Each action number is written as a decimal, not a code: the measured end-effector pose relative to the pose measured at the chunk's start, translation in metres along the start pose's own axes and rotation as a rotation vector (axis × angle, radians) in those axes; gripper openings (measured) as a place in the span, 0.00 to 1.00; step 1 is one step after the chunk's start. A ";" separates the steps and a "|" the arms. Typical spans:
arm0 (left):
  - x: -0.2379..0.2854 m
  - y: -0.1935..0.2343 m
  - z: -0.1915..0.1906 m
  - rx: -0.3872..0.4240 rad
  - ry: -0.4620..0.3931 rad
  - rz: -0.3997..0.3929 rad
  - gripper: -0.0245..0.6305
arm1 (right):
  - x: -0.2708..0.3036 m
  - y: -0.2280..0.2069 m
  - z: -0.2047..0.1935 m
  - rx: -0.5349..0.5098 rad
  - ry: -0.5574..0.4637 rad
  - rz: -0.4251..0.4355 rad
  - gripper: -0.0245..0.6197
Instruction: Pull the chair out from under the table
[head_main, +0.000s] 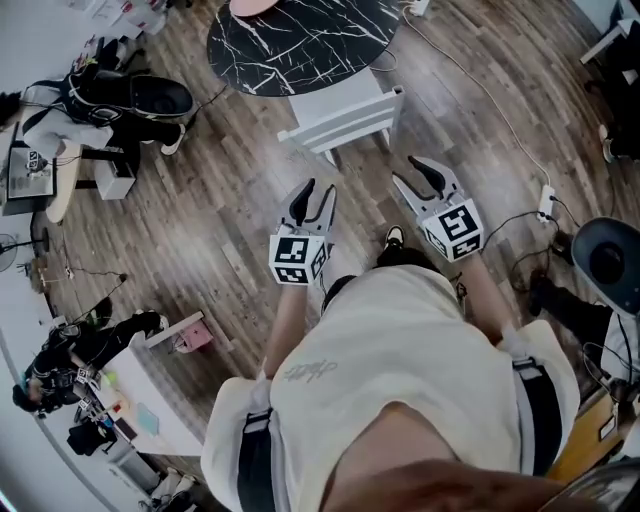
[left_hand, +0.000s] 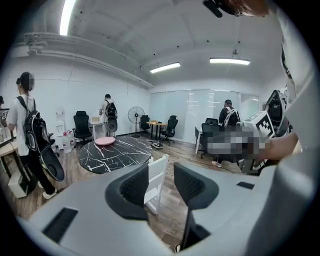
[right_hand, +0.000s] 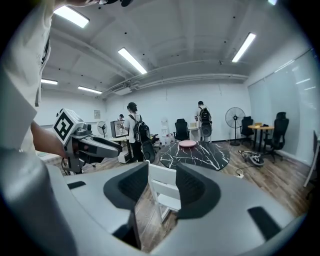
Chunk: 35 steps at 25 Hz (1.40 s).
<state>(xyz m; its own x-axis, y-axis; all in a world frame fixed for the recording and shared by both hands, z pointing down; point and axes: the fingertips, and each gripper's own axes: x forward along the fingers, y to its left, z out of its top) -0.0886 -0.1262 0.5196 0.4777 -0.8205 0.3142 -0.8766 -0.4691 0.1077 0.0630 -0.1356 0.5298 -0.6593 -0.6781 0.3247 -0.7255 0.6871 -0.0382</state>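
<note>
By round marble-veined table (head_main: 300, 40); slatted white chair (head_main: 345, 118)

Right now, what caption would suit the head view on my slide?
Left gripper and right gripper, both open and empty, point toward the white chair at the round black table.

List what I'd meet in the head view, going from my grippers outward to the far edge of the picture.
left gripper and right gripper, side by side, both open → wooden floor → white chair → black marble table → pink round dish on the table's far side
</note>
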 end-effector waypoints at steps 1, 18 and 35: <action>0.007 0.002 0.001 -0.003 0.002 0.006 0.30 | 0.005 -0.007 0.001 -0.003 0.001 0.009 0.30; 0.091 0.061 0.007 -0.002 0.052 -0.016 0.30 | 0.093 -0.052 0.010 -0.035 0.063 0.066 0.31; 0.169 0.128 0.007 0.145 0.189 -0.225 0.30 | 0.198 -0.073 0.024 -0.116 0.236 0.112 0.33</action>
<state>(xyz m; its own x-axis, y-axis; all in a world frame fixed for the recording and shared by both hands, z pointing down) -0.1199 -0.3268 0.5800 0.6271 -0.6224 0.4683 -0.7264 -0.6843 0.0631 -0.0188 -0.3264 0.5739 -0.6602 -0.5258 0.5364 -0.6142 0.7889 0.0174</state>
